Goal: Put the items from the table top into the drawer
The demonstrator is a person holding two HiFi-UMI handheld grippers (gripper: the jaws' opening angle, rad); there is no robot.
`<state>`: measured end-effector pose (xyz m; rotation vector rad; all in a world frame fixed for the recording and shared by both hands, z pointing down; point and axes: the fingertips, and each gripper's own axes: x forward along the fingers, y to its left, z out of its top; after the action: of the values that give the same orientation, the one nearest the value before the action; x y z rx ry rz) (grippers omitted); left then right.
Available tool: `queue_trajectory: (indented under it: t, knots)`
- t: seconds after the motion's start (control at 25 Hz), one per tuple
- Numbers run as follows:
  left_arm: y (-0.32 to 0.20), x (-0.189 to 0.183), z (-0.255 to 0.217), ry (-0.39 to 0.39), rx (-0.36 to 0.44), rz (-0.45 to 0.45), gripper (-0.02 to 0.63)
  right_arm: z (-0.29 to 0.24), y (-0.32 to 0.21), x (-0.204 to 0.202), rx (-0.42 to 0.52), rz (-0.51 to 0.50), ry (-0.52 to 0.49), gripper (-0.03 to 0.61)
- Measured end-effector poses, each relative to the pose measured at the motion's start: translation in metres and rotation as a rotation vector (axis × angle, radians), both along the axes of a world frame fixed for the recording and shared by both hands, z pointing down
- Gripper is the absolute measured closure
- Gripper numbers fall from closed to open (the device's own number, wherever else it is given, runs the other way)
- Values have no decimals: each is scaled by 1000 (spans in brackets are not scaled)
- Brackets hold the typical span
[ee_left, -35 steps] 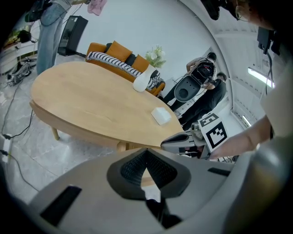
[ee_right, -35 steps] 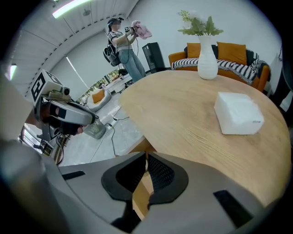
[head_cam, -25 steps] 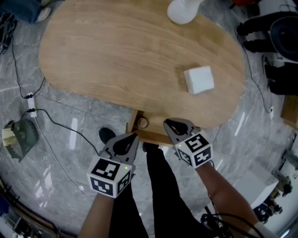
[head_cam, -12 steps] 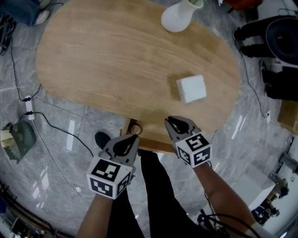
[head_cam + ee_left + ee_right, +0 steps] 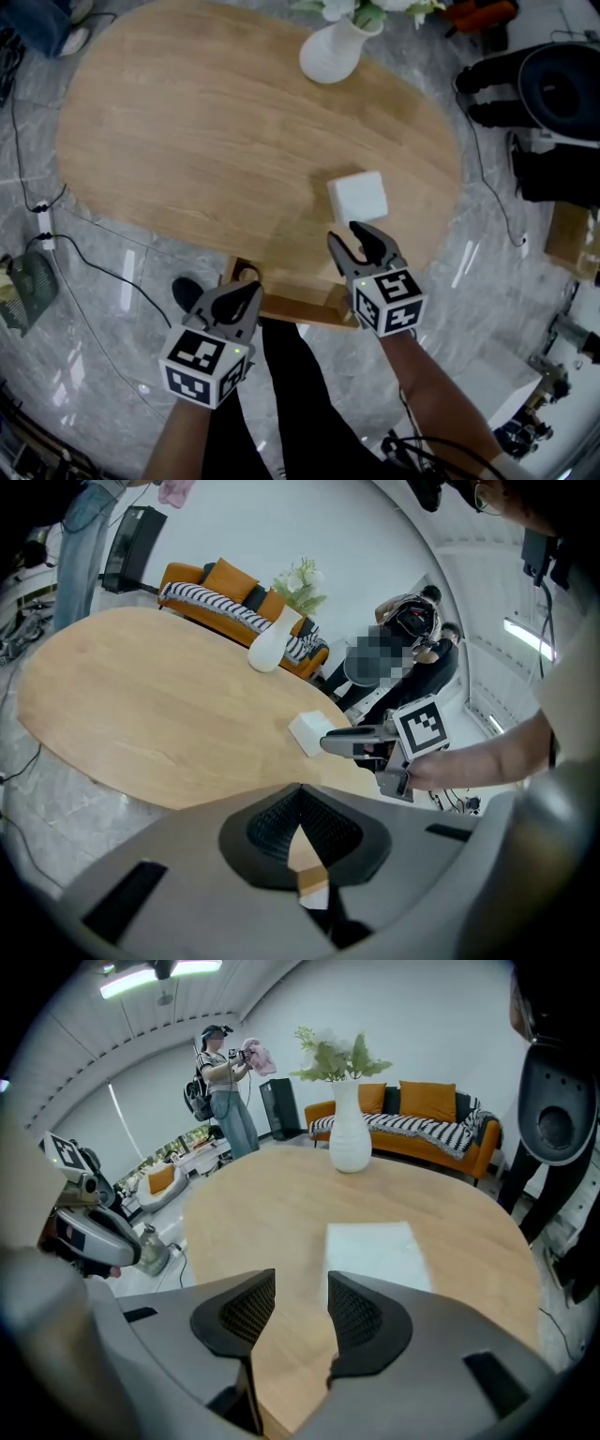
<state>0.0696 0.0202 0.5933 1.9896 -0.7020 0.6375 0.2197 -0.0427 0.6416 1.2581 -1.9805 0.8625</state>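
One oval wooden table (image 5: pixel 187 141), grey marble floor (image 5: pixel 84 356)

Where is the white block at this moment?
In the head view the white block lies on the wooden table, right of centre and close to the near edge; the white vase stands at the far edge.

Ahead of the right gripper (image 5: pixel 354 242) fingers: white box (image 5: pixel 357 196) just beyond the tips, the only obstacle on that line. Jaws opening, nothing between them.
Left of those fingers: wide bare surface (image 5: pixel 187 131), free passage.
Far beyond: white vase (image 5: pixel 328 54) at the far edge, well apart from the box.
Behind and below the fingers: drawer (image 5: pixel 300 309) juts from under the surface edge, between right gripper and left gripper (image 5: pixel 244 298). Person's legs (image 5: pixel 309 375) stand close behind it.
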Motion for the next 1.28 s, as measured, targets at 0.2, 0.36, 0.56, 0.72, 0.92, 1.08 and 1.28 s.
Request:
queue_trajectory:
  t: [0.2,0.36,0.56,0.72,0.92,1.08,1.28]
  knots:
    - [-3,6,2,-1,-2,-1,613,0,-12,24,10,35,40,351]
    - [-7,11,5,-3,-11,-1,614,4,-15,36,-5,34,60,345]
    - [-12,15,7,-4,-20,2,613,9,-16,53,-21,19,112,327]
    - [-13,15,11,-6,-25,1,614,13,-13,67,-18,-36,186,322]
    - [-14,15,17,-9,-39,-1,614,18,-20,91,-43,64,135,322]
    - [-14,16,20,-9,-49,3,614,26,-25,91,-86,84,58,322]
    - [-13,21,24,-6,-64,3,614,38,-28,86,-170,112,-108,325]
